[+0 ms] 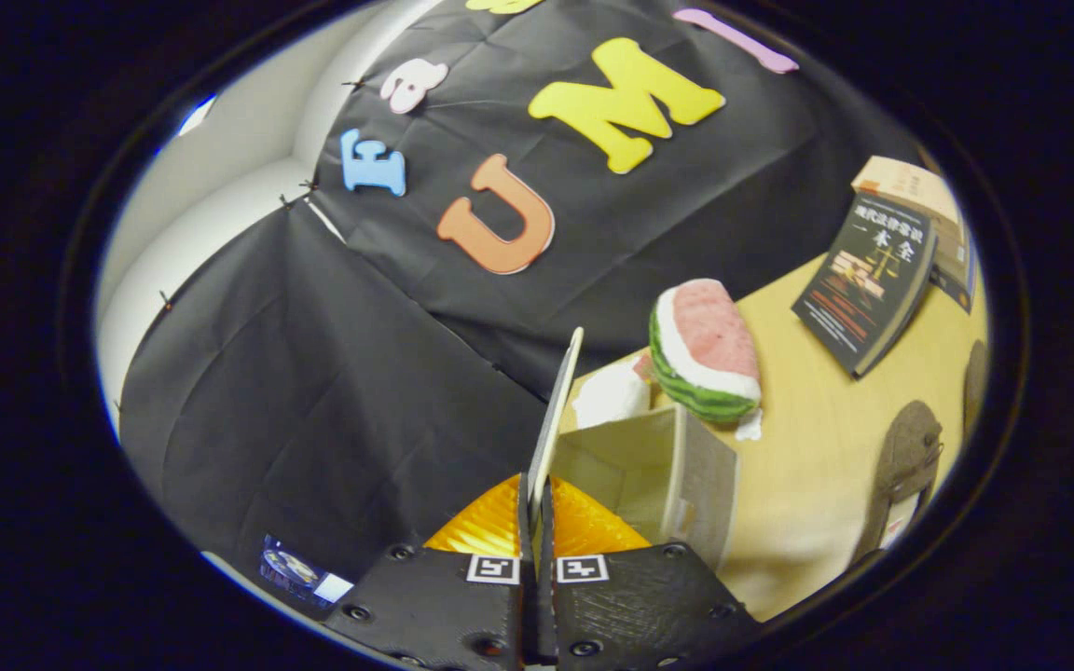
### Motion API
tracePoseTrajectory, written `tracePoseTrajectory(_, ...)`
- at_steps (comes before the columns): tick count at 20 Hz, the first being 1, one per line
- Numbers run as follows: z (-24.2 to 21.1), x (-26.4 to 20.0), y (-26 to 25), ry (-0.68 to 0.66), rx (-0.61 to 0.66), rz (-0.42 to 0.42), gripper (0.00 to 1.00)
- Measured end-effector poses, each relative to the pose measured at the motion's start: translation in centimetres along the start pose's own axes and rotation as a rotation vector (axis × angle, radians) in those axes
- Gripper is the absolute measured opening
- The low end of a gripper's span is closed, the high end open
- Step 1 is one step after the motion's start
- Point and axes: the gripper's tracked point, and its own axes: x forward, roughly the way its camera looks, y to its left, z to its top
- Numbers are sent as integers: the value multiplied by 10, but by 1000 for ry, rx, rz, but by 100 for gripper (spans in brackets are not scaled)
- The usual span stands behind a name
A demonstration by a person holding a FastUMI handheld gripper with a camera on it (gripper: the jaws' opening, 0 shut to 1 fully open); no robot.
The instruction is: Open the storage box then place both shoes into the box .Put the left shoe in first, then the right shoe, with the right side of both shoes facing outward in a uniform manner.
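My gripper point(537, 508) is shut on the thin lid point(557, 410) of the storage box point(677, 475), both fingers pressing on the lid's edge. The lid stands raised, almost on edge, rising away from my fingers. The cream box sits just right of the fingers on the wooden table point(817, 485), its inside open to view. A dark grey shoe point(905, 466) lies on the table to the right of the box. Part of a second dark shoe point(973, 373) shows further right.
A plush watermelon slice point(707, 349) rests on the table just beyond the box, with a white object point(610, 396) beside it. Two books point(868, 280) lie at the far right of the table. The black cloth wall stands behind.
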Motion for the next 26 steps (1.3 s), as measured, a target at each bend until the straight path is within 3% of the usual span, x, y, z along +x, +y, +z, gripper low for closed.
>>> tracePoseTrajectory(5,1,34,77,13,-123,44,0)
tracePoseTrajectory(9,-20,67,122,38,-226,66,13)
tracePoseTrajectory(10,-27,74,128,47,-233,78,17)
tracePoseTrajectory(18,-58,101,155,90,-384,84,74)
tracePoseTrajectory(21,-49,91,150,56,-420,62,75)
tracePoseTrajectory(24,-30,67,134,-13,-491,-15,87)
tracePoseTrajectory(26,-20,49,120,-54,-516,-66,89)
